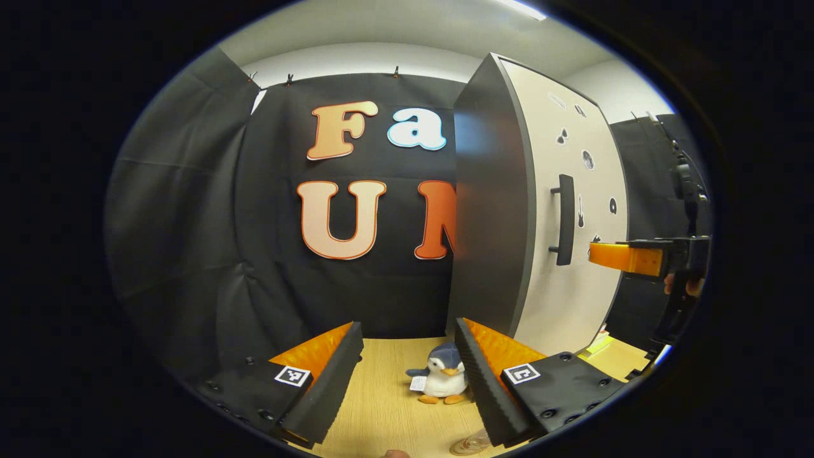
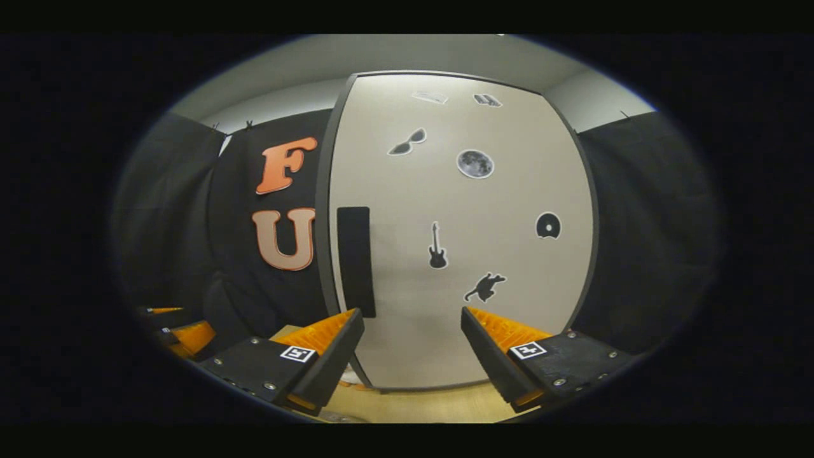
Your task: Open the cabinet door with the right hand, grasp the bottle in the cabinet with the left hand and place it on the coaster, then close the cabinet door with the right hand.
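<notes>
Squarely facing the closed cabinet door (image 2: 458, 229), right gripper (image 2: 412, 350) fingers spread wide, should shift left to straddle the black handle (image 2: 355, 261); left gripper (image 1: 407, 372) wide too

pale wooden table (image 1: 388, 407) — toy penguin (image 1: 442, 380), cabinet (image 1: 540, 210) on top

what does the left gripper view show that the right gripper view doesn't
Left gripper view alone: a penguin toy on the table, the cabinet's dark side panel, and the right hand-held gripper near the handle. Right gripper view alone: the door face-on, with its guitar sticker and cat sticker easy to make out. Both: the closed door, its handle, open fingers, the wooden table.
</notes>
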A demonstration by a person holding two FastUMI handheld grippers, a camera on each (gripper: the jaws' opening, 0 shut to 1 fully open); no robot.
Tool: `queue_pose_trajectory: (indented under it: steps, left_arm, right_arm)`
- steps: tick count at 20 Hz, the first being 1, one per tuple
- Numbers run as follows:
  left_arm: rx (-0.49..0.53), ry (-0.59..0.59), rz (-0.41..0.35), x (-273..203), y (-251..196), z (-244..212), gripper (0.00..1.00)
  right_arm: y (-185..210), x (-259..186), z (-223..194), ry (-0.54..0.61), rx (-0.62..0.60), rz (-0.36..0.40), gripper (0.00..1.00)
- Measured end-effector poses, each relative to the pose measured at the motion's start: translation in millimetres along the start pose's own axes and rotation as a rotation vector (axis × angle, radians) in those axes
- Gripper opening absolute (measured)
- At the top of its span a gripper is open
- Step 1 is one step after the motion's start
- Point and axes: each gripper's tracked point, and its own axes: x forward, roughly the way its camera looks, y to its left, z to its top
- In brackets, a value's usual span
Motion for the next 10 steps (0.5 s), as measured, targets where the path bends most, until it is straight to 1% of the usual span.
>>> queue_pose_trajectory:
  steps: [3,6,10]
  left_arm:
    - [0.008,-0.002,0.036,-7.5,-7.9,0.6,0.95]
    - [0.009,-0.013,0.085,-21.7,-14.5,5.5,0.94]
    - [0.009,-0.019,0.157,-50.2,-21.5,5.0,0.94]
  right_arm:
    - [-16.5,-26.8,-1.2,-0.005,-0.044,0.005,0.95]
    - [-28.8,-53.3,-6.2,-0.003,-0.082,0.03,0.96]
    - [-40.2,-86.6,-15.6,0.0,-0.101,0.087,0.96]
